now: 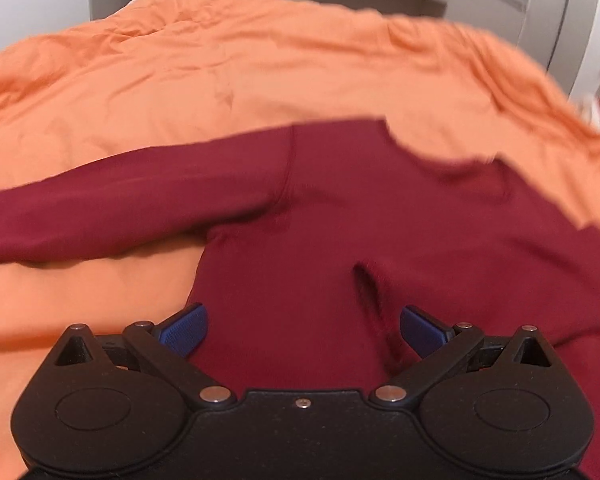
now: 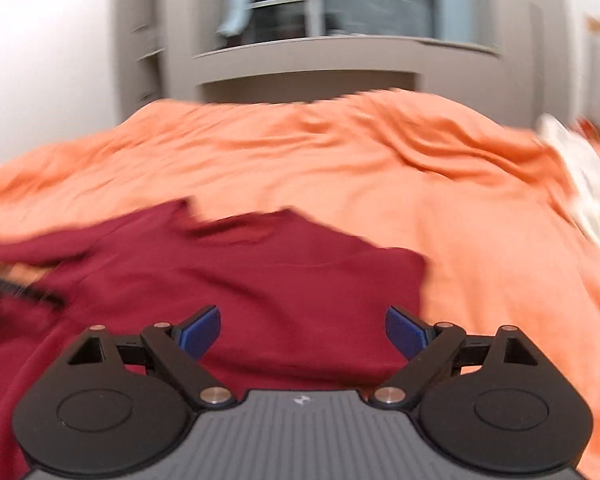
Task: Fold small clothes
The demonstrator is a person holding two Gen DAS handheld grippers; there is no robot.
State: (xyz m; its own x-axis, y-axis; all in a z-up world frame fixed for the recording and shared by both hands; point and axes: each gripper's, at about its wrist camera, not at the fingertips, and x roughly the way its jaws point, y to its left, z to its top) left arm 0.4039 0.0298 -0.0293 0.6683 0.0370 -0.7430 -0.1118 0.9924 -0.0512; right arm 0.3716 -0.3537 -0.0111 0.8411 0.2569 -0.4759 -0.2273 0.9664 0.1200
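A dark red long-sleeved top [image 1: 340, 216] lies flat on an orange bedcover [image 1: 220, 80]. One sleeve [image 1: 100, 208] stretches out to the left. My left gripper [image 1: 303, 330] is open and empty, just above the lower body of the top, its blue pads [image 1: 184, 330] spread wide. In the right wrist view the top [image 2: 260, 280] fills the lower left, its right edge folded in. My right gripper [image 2: 303, 330] is open and empty over the top's lower right part. The left gripper's black body [image 2: 16, 290] shows at the left edge.
The orange bedcover [image 2: 380, 168] is wrinkled and spreads far beyond the top. A grey wardrobe [image 2: 308, 64] stands behind the bed. White patterned fabric [image 2: 592, 200] lies at the bed's right edge. Both views are motion-blurred.
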